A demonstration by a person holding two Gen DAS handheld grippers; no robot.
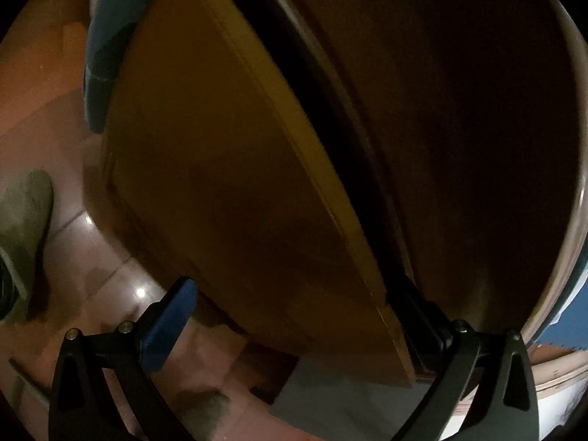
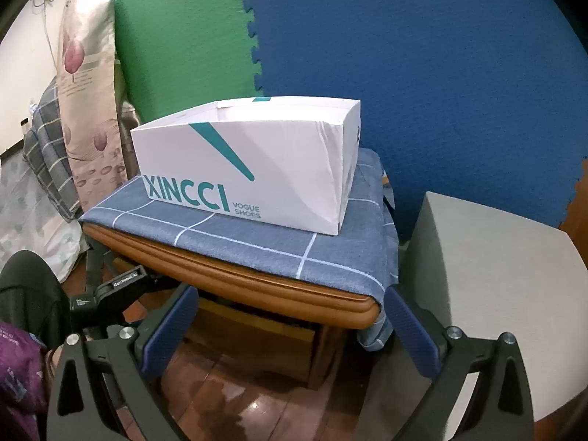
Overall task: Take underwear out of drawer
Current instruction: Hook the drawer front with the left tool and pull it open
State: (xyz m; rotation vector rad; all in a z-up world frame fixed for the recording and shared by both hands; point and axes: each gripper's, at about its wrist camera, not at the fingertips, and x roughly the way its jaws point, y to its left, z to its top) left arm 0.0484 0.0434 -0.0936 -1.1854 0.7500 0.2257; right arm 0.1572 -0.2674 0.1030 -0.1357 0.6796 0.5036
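Observation:
In the left wrist view my left gripper point(image 1: 294, 316) is open and straddles the wooden drawer front point(image 1: 228, 169): the left finger is in front of it, the right finger point(image 1: 422, 316) sits in the dark gap behind its top edge, under the tabletop. No underwear shows. In the right wrist view my right gripper point(image 2: 290, 327) is open and empty, held in front of the small wooden table point(image 2: 257, 286). The drawer point(image 2: 257, 334) shows under the tabletop, with the left gripper's body point(image 2: 121, 286) at its left end.
A white XINCCI shoe box point(image 2: 253, 169) stands open on a blue checked cloth point(image 2: 239, 235) covering the tabletop. A grey block point(image 2: 488, 294) stands to the right. Blue and green foam mats point(image 2: 404, 55) line the wall. The floor is brown tile point(image 1: 92, 257).

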